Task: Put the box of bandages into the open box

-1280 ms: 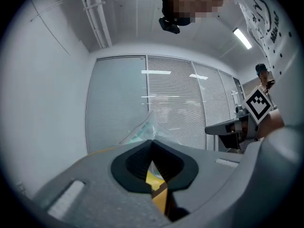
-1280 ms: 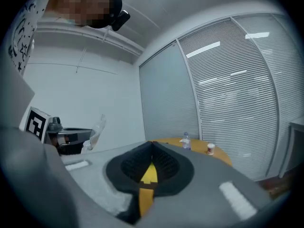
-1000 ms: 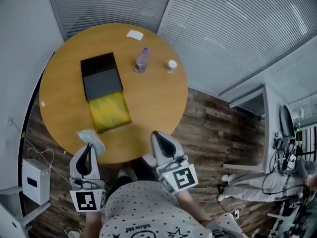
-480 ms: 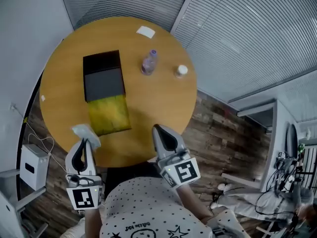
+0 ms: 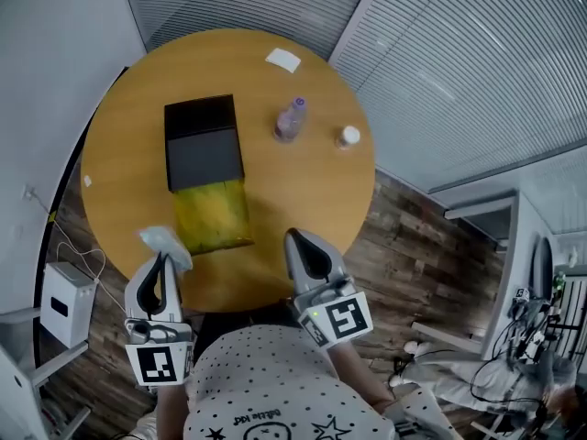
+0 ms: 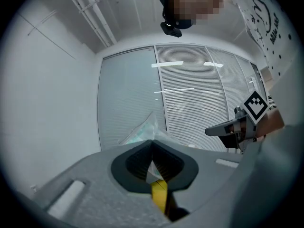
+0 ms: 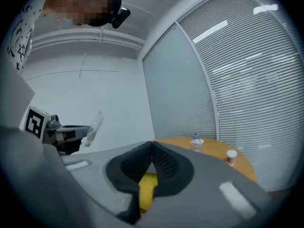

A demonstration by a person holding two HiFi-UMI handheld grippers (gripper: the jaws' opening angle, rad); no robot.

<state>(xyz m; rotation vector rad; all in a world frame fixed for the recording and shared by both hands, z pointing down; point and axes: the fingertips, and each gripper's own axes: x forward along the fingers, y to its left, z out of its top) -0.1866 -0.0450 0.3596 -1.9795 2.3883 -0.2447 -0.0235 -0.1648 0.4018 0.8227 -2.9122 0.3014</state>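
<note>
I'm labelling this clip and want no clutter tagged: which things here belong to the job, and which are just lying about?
Job: pale packet, clamped in the left gripper; open box on the table.
Lying about: bottle, small jar, white card.

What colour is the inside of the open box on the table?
Yellow; the open box shows it best in the head view.

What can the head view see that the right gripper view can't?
Only the head view: the black open box with its yellow lining, and the white card. Only the right gripper view: the black camera on the person's head. Both: the round wooden table, the clear plastic bottle with purple cap, the small white jar, and the left gripper holding a clear plastic packet.
</note>
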